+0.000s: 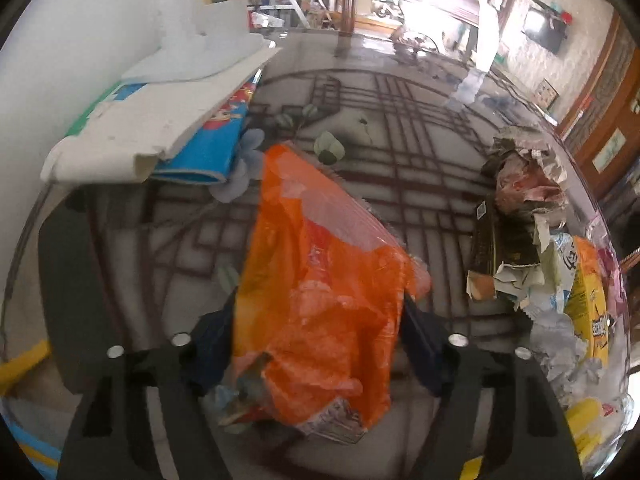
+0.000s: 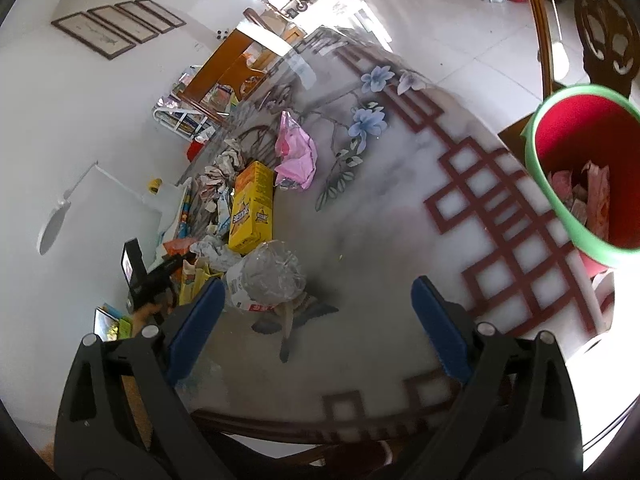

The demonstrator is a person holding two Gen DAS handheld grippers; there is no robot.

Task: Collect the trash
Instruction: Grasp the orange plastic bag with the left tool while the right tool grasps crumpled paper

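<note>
Left wrist view had the left claw (image 1: 320, 320) clamped on an orange wrapper (image 1: 320, 300) over the surface (image 1: 400, 168), right claw (image 2: 316, 320) gaped empty, so I'd grip firm until above the red bin (image 2: 580, 168).

- Left gripper (image 1: 320, 332): two black plastic arms with long slotted cut-outs; fingers (image 1: 420, 332) faced in dark blue, mostly hidden
- Four round silver pin heads, two per arm, at the pivot points
- Right gripper (image 2: 316, 324): same black moulded frame with slotted cut-outs; blue pads (image 2: 440, 328), ribbed along the edge
- Four silver pins on it likewise
- In the right wrist view the far gripper body reads black, with a small lit screen on it
</note>
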